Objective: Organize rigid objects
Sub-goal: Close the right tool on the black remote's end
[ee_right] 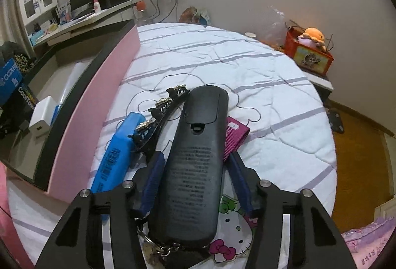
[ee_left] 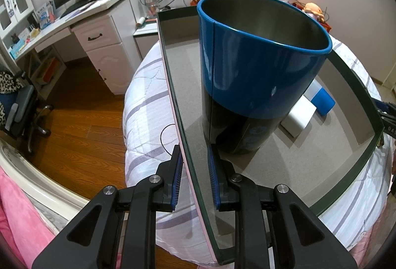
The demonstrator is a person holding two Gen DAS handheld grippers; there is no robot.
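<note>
My left gripper [ee_left: 195, 177] straddles the left wall of a pink box [ee_left: 170, 85], one pad outside and one inside, closed on it. A tall blue and black tin can [ee_left: 250, 76] stands in the box with a white block [ee_left: 299, 118] and a blue block [ee_left: 323, 100]. My right gripper [ee_right: 195, 182] is shut on a black remote [ee_right: 195, 157], face down, above the bed. Under it lie a blue case [ee_right: 116, 152], a black hair clip [ee_right: 160, 118] and a magenta card [ee_right: 234, 137].
The box sits on a white quilted bed [ee_right: 222, 63]; its pink side [ee_right: 94, 115] shows in the right wrist view. A white desk [ee_left: 94, 29] with a monitor stands at left over wood floor. A red toy box [ee_right: 308, 53] sits on a nightstand.
</note>
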